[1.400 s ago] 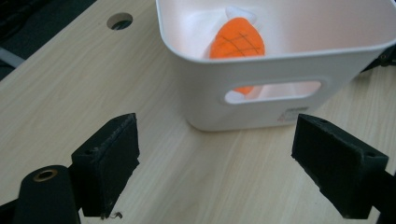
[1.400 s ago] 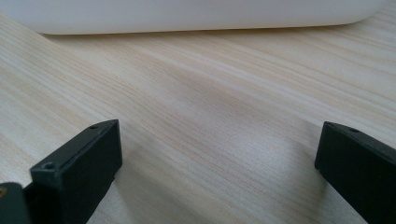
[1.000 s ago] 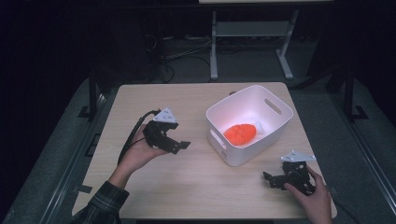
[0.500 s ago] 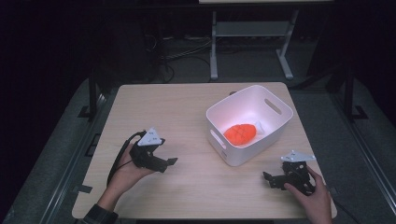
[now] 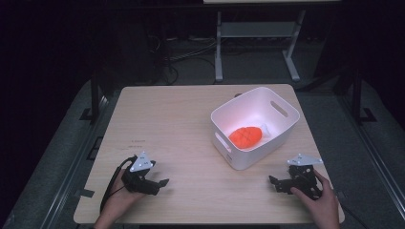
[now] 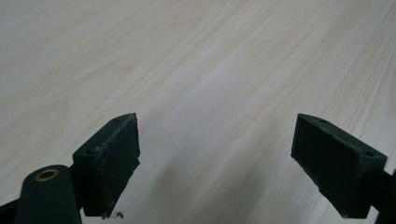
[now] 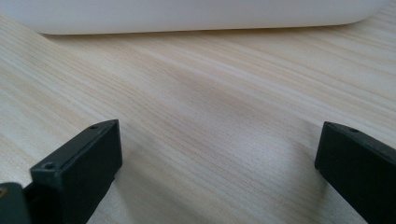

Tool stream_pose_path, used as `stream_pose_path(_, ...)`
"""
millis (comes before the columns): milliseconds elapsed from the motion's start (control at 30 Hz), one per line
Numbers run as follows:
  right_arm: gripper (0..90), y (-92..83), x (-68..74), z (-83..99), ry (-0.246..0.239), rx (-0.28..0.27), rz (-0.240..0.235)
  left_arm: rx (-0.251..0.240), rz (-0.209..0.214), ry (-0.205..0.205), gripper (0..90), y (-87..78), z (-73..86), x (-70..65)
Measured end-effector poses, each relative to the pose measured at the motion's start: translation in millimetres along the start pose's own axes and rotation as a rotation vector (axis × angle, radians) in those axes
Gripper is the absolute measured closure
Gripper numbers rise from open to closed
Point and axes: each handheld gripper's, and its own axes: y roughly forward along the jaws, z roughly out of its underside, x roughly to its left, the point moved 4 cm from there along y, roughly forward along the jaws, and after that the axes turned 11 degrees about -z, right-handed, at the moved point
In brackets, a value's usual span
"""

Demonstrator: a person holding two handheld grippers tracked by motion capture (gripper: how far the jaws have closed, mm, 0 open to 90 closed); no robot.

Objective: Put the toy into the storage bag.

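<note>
A: From the high view, what is lying on the tabletop (image 5: 181, 119)?

B: A white bin (image 5: 255, 125) is sitting on the right half, turned at an angle, and an orange object (image 5: 245, 136) is resting inside it on the bottom. Something small and white is lying just beside the orange thing; I cannot tell what it is.

A: And the hands?

B: The left hand (image 5: 119, 202) is holding the left tongs (image 5: 162, 183) low at the near left corner, pointing right. The right hand (image 5: 322, 202) is holding the right tongs (image 5: 273, 182) at the near right, pointing left, just in front of the bin. Both are well apart from each other.

A: What is the left gripper view showing?

B: The left tongs (image 6: 215, 154) are standing wide, with bare pale wood (image 6: 210, 70) lying between the two black jaws. Nothing is sitting in the gap.

A: And the right gripper view?

B: The right tongs (image 7: 219, 163) are also spreading wide over the wood grain (image 7: 210, 93), holding nothing. The white wall of the bin (image 7: 196, 14) is running across the top, near but apart from the jaws.
</note>
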Motion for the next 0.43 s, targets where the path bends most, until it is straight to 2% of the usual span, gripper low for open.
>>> stream_pose_path(200, 0.2, 0.0, 0.0, 0.0, 0.000, 0.000, 0.000, 0.029, -0.032, 0.020, 14.5, 2.2, 10.0, 0.6)
stream_pose_path(433, 0.2, 0.0, 0.0, 0.0, 0.000, 0.000, 0.000, 0.042, -0.027, 0.017, 13.4, 3.5, 14.4, 1.3)
